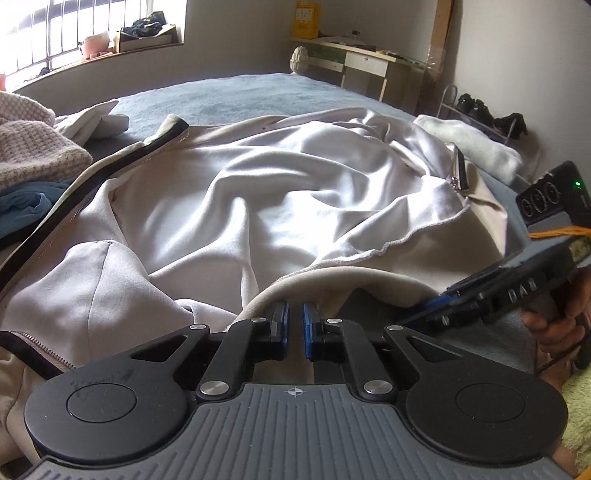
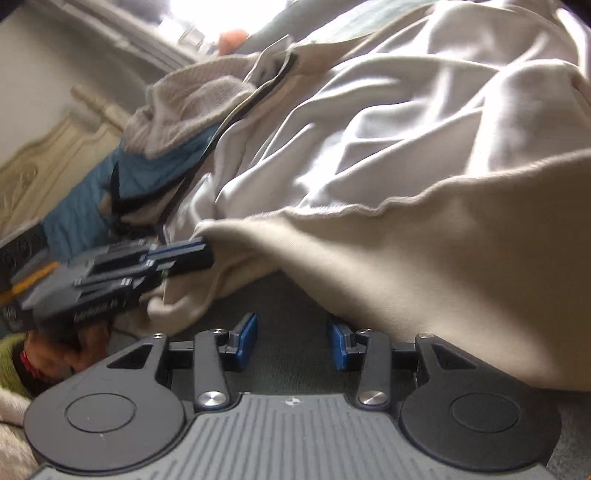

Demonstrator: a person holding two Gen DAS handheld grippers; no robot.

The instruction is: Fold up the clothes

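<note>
Your left gripper has its blue-padded jaws nearly together, clamped on the thick rolled edge of the cream zip-up sweatshirt w/ dark zipper tape; the right-wrist view confirms it, showing that gripper biting a bunched fold of the same fabric, the sweatshirt filling most of that view. Your right gripper sits w/ jaws apart, nothing between the pads, only the grey-blue bed cover showing through the gap; the sweatshirt's raw hem hangs just above and to the right of it, not touching the pads as far as you can tell. In the left-wrist view the right gripper comes in from the right edge, its tips low by the sweatshirt's lifted edge, your hand on its grip. The sweatshirt lies spread and wrinkled inside-out across the bed, zipper edge running along the left side, zip pull toward the far right. Left of it sits a pile: a beige knitted garment on top of a teal-blue cloth. A white fluffy towel lies at the bed's far right edge. A pale wooden desk stands against the back wall, a window at upper left.
</note>
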